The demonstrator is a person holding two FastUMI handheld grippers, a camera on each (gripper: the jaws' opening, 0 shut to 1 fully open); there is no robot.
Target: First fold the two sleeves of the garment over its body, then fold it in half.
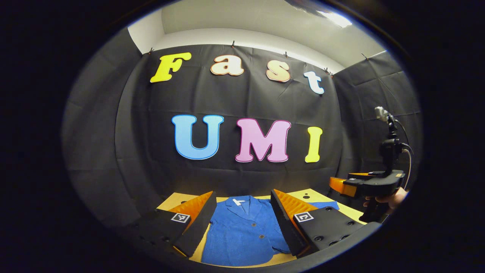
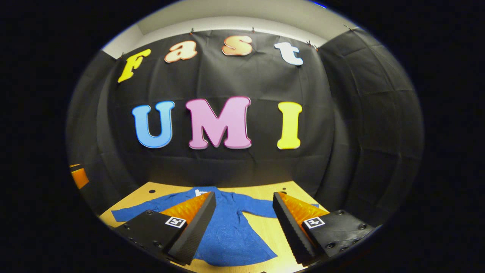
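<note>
Looking through the left gripper view, we see the left hand-held gripper (image 1: 242, 212) with its fingers spread wide and nothing between them, held above the blue woven button-front jacket (image 1: 242, 231). The jacket lies flat, front up, on the yellow wooden desk (image 1: 172, 200), collar toward the black cloth wall. One blue sleeve (image 1: 326, 205) reaches out past the far finger. The right hand-held gripper (image 1: 343, 184) hangs off to the side, well apart from the fabric, with a hand (image 1: 394, 198) on its grip. From this angle we cannot tell how its jaws stand.

Right gripper view: the right hand-held gripper (image 2: 244, 216) is likewise open and empty, poised above the jacket (image 2: 231, 239). Both sleeves are spread outward on the desk (image 2: 265, 223), one to each side (image 2: 129, 213) (image 2: 261, 207). We judge neither sleeve fold begun.

Risks from here:
- Pinching more than the sleeve layer would drag the jacket body across the desk and skew it.
- A shallow grasp near the cuff edge may slip mid-fold, so the sleeve drops crumpled.
- The open front panels could flip or bunch if a finger snags a lapel.
- Uneven sleeve folds would make the final half-fold lopsided.
</note>
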